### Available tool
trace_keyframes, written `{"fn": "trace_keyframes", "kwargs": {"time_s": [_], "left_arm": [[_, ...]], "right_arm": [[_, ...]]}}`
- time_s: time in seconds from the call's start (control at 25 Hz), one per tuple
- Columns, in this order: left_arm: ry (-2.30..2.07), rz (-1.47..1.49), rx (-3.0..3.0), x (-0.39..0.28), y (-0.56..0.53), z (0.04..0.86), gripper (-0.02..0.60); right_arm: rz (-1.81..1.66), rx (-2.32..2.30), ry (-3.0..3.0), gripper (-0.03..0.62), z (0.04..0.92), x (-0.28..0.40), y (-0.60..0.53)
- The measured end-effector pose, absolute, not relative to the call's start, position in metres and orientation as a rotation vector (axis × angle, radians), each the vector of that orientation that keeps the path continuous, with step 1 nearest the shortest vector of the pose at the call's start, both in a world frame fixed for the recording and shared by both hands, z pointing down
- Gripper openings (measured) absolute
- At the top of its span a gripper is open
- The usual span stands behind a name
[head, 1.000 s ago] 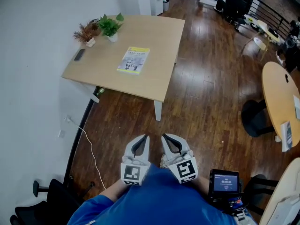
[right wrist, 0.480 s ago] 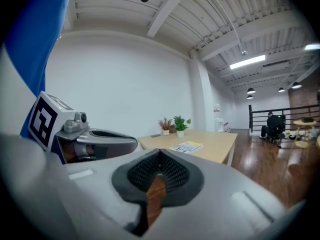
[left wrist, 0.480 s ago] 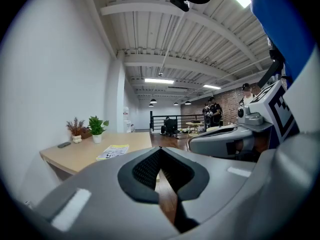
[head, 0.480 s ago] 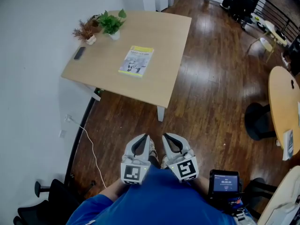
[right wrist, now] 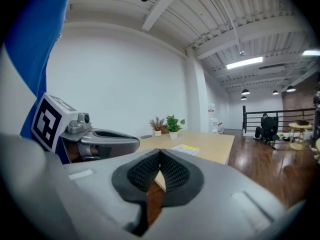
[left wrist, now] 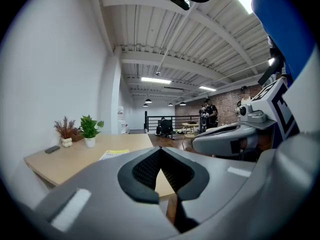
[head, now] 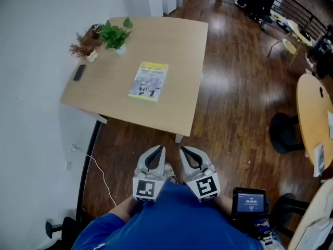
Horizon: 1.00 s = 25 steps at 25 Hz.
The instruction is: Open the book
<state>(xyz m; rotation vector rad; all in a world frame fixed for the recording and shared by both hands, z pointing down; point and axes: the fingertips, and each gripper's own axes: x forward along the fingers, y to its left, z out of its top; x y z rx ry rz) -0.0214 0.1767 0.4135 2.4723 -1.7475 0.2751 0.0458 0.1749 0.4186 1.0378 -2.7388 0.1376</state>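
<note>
Bright even indoor light, ceiling strip lights (left wrist: 156, 80), fisheye-warped dark corners

L claw (head: 157, 150) & R claw (head: 183, 151) both closed, empty, side by side.

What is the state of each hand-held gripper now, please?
Left hand-held gripper: closed, holding nothing.
Right hand-held gripper: closed, holding nothing.

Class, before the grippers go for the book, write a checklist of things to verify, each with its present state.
1. Yellow-and-white paperback book closed, flat on light wooden table: ok.
2. Book apart from green potted plant and dark flat device: ok.
3. Left gripper empty, jaws shut: ok.
4. Right gripper empty, jaws shut: ok.
5. Grippers over the table: not ok, both short of its edge.
6. Spine side: cannot tell.
</note>
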Motion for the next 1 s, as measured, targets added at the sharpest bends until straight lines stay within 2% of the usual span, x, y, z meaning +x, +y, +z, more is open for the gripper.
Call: {"fn": "trace_keyframes", "kwargs": {"time_s": [0.4,0.64,1.0], "left_arm": [[-1.713,0.310,2.508,-0.055,0.127,0.431,0.006],[-1.707,0.300,2.483,-0.058,0.087,0.440,0.006],[-1.774,0.359,2.426,-0.064,0.013,0.437,0.008]], "right_arm": [[0.184,1.130,-2.690,0.002,0.427,0.023,0.126],[0.151,1.127,-2.679,0.002,0.428,0.023,0.085],[0.275,1.072,-2.752,0.002,0.437,0.012,0.010]]}}
